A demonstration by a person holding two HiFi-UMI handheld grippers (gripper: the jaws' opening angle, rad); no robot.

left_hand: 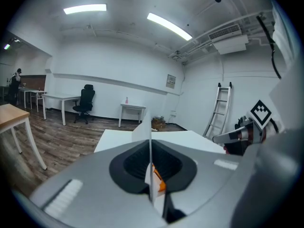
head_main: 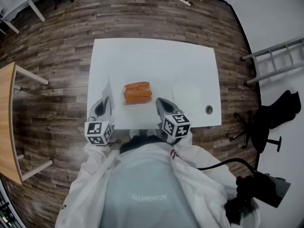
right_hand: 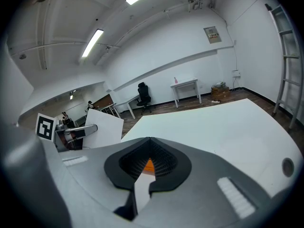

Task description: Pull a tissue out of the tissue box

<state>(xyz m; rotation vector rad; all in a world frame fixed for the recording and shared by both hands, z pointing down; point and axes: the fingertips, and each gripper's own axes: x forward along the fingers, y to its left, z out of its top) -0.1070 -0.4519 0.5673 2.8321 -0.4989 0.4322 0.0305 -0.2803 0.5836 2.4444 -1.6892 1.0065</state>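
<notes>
Left gripper (head_main: 105, 100), tissue (left_hand: 141, 130) between jaws

Your head camera looks steeply down on the white table (head_main: 190, 65) from above its near edge. Each gripper camera sits low, just behind its own jaws, facing almost level across the table toward the far wall (left_hand: 109, 65). All three views share the table and the orange tissue box (head_main: 137, 92).

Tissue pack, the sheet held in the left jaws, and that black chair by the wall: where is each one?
orange tissue pack (head_main: 137, 92): head view, middle of its top.
tissue (left_hand: 141, 128): left gripper view, its upright flat face.
black office chair (left_hand: 87, 97): left gripper view, its backrest.
</notes>
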